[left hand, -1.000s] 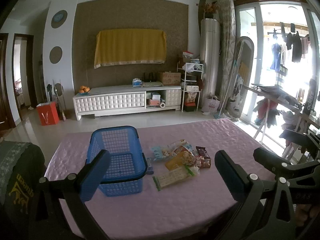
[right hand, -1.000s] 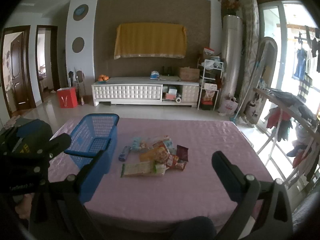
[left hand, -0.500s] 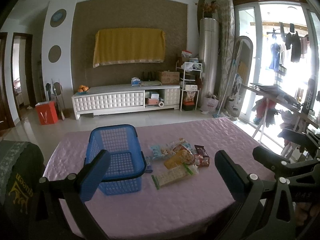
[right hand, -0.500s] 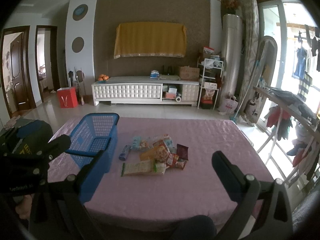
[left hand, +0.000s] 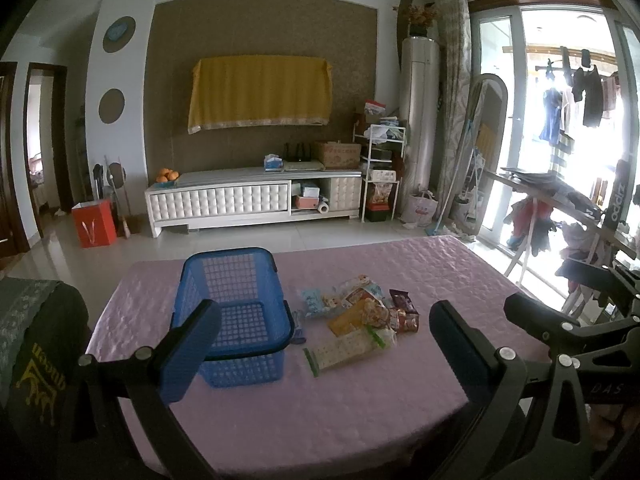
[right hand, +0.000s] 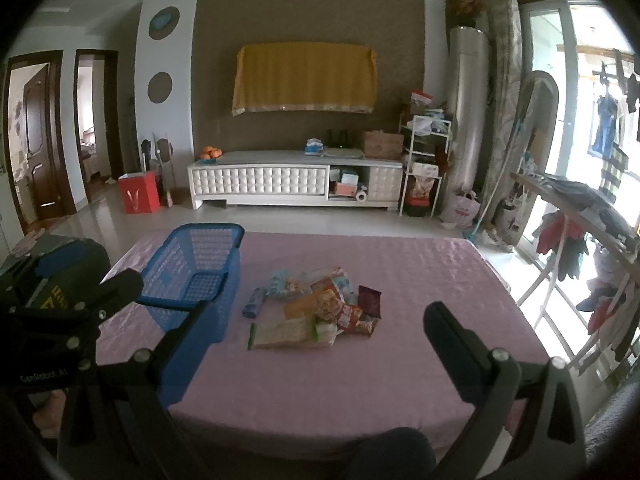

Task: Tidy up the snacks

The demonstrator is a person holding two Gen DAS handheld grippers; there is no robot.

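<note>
Both tongs, left (left hand: 320,344) and right (right hand: 316,344), spread apart, empty, short of the table (right hand: 360,384). Snacks (right hand: 316,312) heaped centre, right of blue basket (left hand: 232,312) (empty). Risk: overlapping packets, so two pinched together or one slipping.

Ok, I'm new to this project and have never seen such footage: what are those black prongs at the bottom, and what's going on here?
Each picture comes from a camera mounted on a handheld two-finger tool, one per hand, looking forward along its fingers. The prongs are those fingers. In the left view you see the left tool, in the right view the right tool. Both are open and hold nothing. Each view also catches the other tool at its edge. Ahead is a table with a pink cloth. On it stands an empty blue basket, and beside it, towards the window, lies a pile of snack packets, none of them in the basket yet.
</note>
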